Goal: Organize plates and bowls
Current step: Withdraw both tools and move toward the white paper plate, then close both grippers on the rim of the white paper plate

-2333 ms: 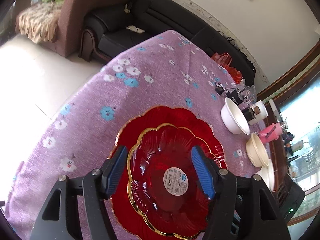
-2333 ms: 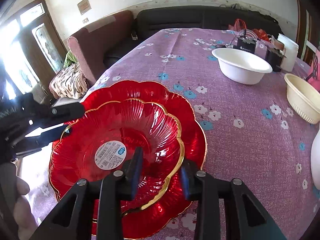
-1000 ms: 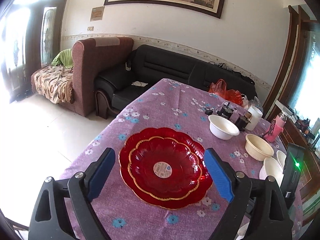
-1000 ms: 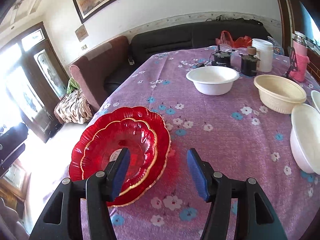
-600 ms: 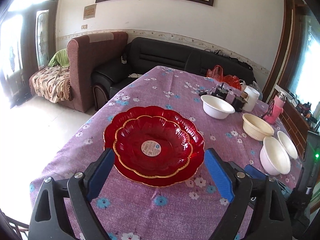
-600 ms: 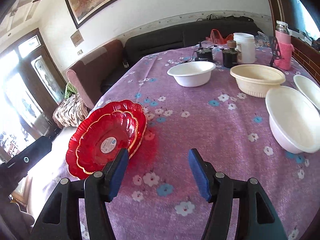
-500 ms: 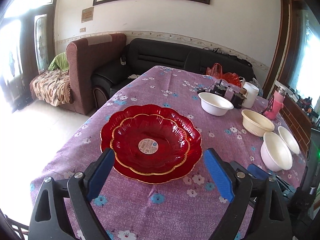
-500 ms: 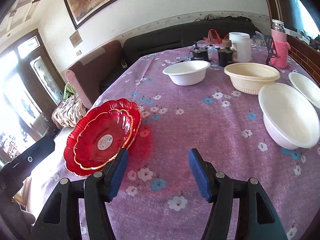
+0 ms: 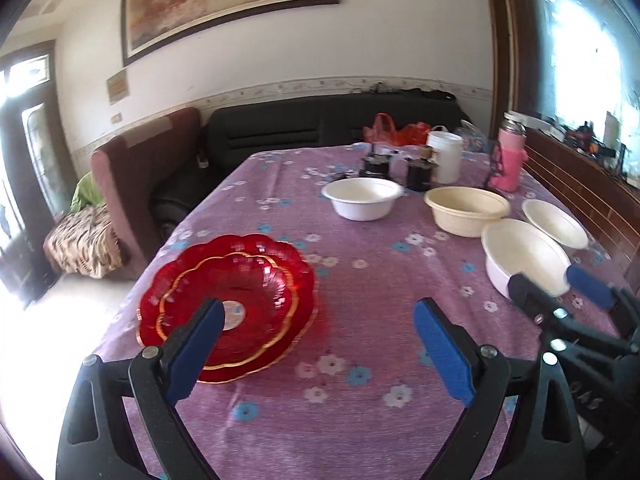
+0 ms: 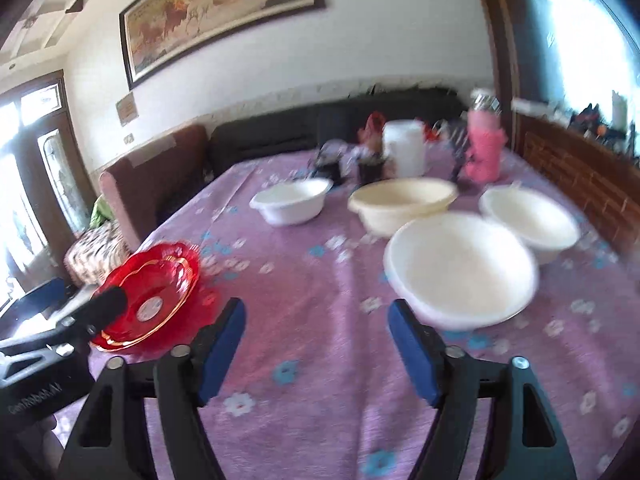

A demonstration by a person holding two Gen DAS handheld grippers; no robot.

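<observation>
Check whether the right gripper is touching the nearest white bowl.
Apart. The right wrist view shows the right gripper with its jaws opening over bare tablecloth, nothing between them, short of the nearest white bowl.

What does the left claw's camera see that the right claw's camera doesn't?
Only the left camera shows the right claw reaching in from the side, beside the nearest white bowl. Only the right camera shows the left claw poking in front of the red plates. Both show the red plates, four bowls, the pink bottle, the purple tablecloth and the black sofa. Neither claw holds anything; the right claw's jaws are opening.
</observation>
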